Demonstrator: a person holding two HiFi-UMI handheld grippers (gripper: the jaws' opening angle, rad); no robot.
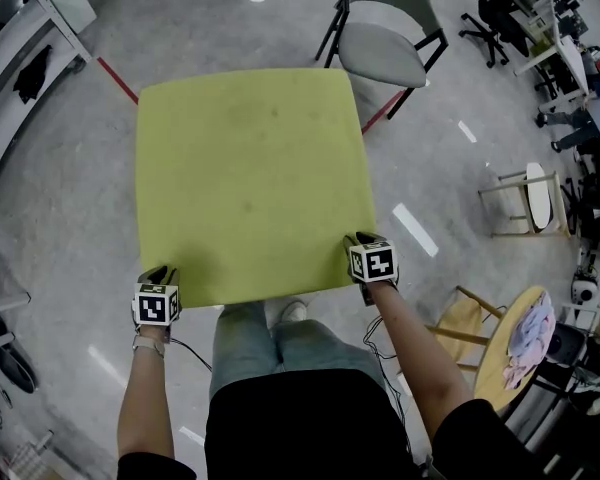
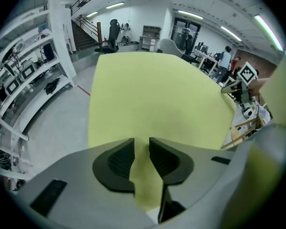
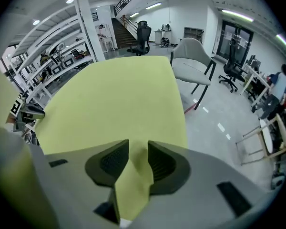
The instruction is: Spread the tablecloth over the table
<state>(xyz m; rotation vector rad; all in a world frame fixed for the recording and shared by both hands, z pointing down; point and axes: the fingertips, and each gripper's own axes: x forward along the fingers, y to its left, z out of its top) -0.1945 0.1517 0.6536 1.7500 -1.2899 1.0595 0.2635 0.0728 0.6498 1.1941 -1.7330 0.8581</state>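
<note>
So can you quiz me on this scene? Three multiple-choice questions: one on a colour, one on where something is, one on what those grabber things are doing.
1. What colour is the tablecloth?
A) red
B) yellow-green
C) white

2. Where does the grey chair stand?
A) beyond the tablecloth's far right corner
B) on top of the tablecloth
C) at the near left corner

3. What are the left gripper and the right gripper doing?
A) both are empty
B) only one holds cloth
C) each is closed on a near corner of the tablecloth

Answers:
1 B, it is yellow-green in every view.
2 A, the head view shows the chair past that corner.
3 C, each gripper view shows cloth pinched between the jaws.
</note>
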